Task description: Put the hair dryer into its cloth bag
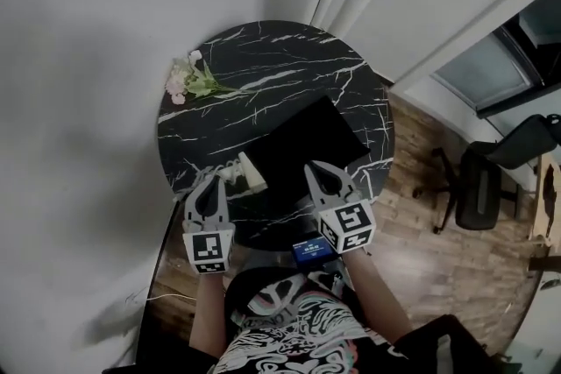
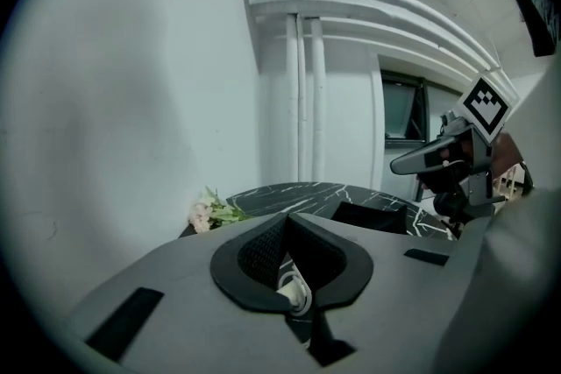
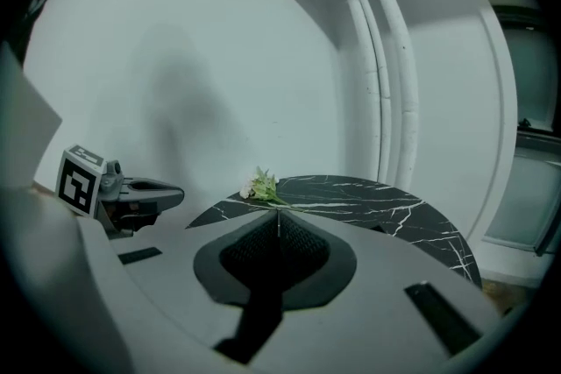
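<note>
At the far left of the round black marble worktop, a small sprig of pale flowers lies near the rim. Nearer the person, the left gripper hovers over the worktop's front-left edge. In its own view the two jaws meet at their tips and clamp nothing. Through the opening behind the tips, a white rounded part of the hair dryer shows just below.

In the head view the hair dryer lies on the worktop just right of the left gripper's tips, beside the near-left corner of the cloth bag. The bag is black and lies flat across the middle of the worktop. The dryer is outside it.

To the right, the right gripper hangs over the bag's near edge. Its jaws are likewise drawn together, with nothing between them. Beyond the worktop on the far right, a black office chair stands on the wooden floor.
</note>
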### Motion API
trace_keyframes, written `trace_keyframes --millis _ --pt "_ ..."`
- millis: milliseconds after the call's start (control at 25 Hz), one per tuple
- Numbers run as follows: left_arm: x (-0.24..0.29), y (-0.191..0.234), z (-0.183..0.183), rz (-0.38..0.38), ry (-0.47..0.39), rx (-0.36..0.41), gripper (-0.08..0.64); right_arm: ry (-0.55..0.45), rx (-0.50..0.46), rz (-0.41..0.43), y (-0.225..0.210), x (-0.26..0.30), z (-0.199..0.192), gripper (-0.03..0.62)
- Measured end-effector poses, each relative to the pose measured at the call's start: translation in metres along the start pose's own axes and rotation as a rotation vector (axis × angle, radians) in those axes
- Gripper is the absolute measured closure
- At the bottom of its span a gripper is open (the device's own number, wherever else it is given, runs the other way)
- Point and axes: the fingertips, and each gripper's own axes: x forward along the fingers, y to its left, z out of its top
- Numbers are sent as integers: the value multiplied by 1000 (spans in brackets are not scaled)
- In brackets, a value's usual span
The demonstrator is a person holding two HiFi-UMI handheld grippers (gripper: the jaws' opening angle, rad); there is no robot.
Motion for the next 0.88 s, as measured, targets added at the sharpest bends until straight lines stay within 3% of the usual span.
trace_keyframes --millis 480,720,880 --pt "12 16 -28 16 63 -33 546 81 -1 78 15 25 -17 571" --pt "19 16 -53 3 144 16 545 155 53 150 24 35 -41 571" --pt "25 15 -72 -18 202 92 545 211 65 211 35 46 -57 569"
